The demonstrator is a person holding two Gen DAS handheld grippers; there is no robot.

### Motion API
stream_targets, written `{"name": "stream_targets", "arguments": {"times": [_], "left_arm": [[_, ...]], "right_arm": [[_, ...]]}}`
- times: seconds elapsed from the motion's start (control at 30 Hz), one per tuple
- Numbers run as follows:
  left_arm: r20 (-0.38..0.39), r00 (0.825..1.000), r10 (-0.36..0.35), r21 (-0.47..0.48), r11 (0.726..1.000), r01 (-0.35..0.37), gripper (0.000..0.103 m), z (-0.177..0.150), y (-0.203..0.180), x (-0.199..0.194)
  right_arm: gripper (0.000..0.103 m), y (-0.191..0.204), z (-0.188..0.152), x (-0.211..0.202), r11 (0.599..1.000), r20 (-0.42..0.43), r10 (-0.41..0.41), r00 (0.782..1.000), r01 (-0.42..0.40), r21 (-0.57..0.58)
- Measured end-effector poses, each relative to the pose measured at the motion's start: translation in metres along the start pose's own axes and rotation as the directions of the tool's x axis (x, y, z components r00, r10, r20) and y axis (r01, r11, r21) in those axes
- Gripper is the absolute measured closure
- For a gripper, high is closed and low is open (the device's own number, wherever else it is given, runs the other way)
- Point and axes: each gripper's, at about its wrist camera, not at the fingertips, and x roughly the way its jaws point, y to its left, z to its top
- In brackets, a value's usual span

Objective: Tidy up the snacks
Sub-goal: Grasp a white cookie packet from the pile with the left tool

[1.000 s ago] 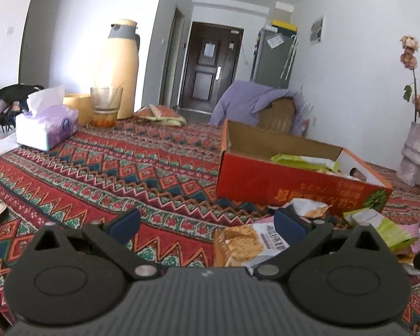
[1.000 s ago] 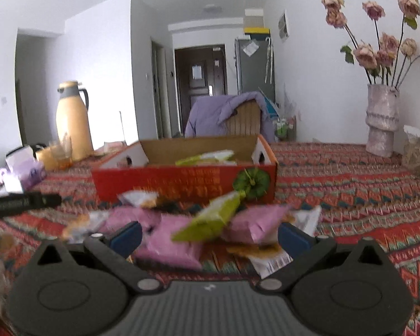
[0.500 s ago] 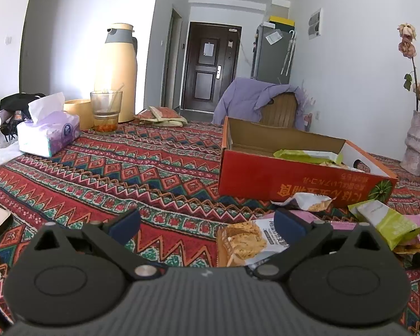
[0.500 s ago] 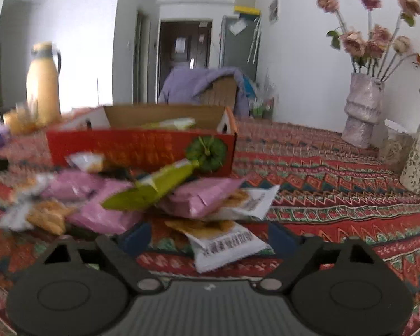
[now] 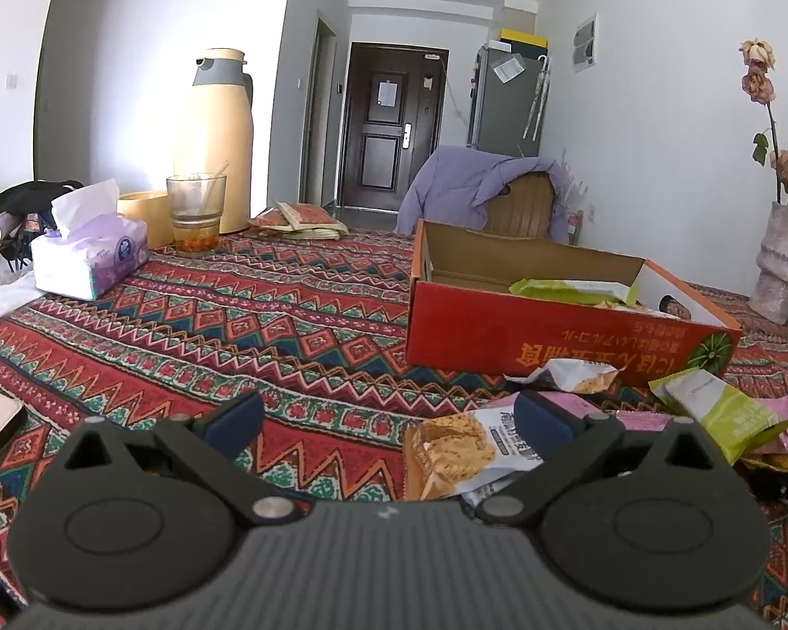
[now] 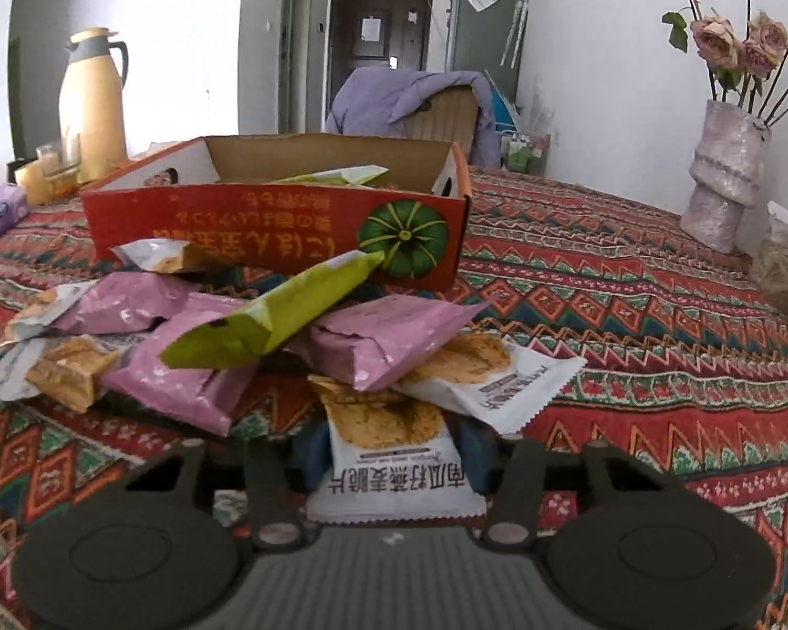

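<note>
Right tool (image 6: 389, 451) astride cracker packet (image 6: 389, 451)

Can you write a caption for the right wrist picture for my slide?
Right tool closed around a white cracker packet, beside pink and green snacks in front of the red box.

Snack packets (image 6: 310, 325) (heaped) before red box (image 6: 268, 231)

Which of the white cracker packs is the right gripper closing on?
The white pack nearest the camera, lying lengthwise between the right gripper fingers. The other white pack lies to its right under the pink pack, outside the fingers.
</note>
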Motion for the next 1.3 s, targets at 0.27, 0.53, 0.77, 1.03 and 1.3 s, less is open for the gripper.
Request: {"name": "stream_targets", "arguments": {"times": [0.27, 0.53, 0.77, 1.03, 1.3], "left_arm": [[-0.065, 0.998, -0.003, 0.023, 1.000, 0.005, 0.000, 0.008, -0.011, -0.001], [-0.203, 0.977, 0.067, 0.120, 0.992, -0.043, 0.000, 0.003, -0.047, 0.016], [-0.286, 0.953, 0.102, 0.153, 0.986, -0.059, 0.000, -0.001, -0.065, 0.039], [-0.342, 0.932, 0.120, 0.126, 0.989, -0.081, 0.001, -0.010, -0.063, 0.050], [-0.328, 0.945, 0.016, 0.114, 0.993, 0.023, 0.048, -0.011, -0.060, 0.034]], "right_arm": [[0.062, 0.006, -0.015, -0.038, 0.991, 0.091, 0.111, 0.990, -0.117, 0.057], [0.062, 0.021, -0.013, -0.059, 0.982, 0.169, 0.174, 0.970, -0.184, 0.051], [0.061, 0.021, -0.018, -0.059, 0.981, 0.172, 0.170, 0.970, -0.183, 0.064], [0.061, 0.016, -0.024, -0.060, 0.977, 0.176, 0.181, 0.968, -0.197, 0.079], [0.061, 0.014, -0.028, -0.056, 0.973, 0.171, 0.190, 0.967, -0.209, 0.097]]}}
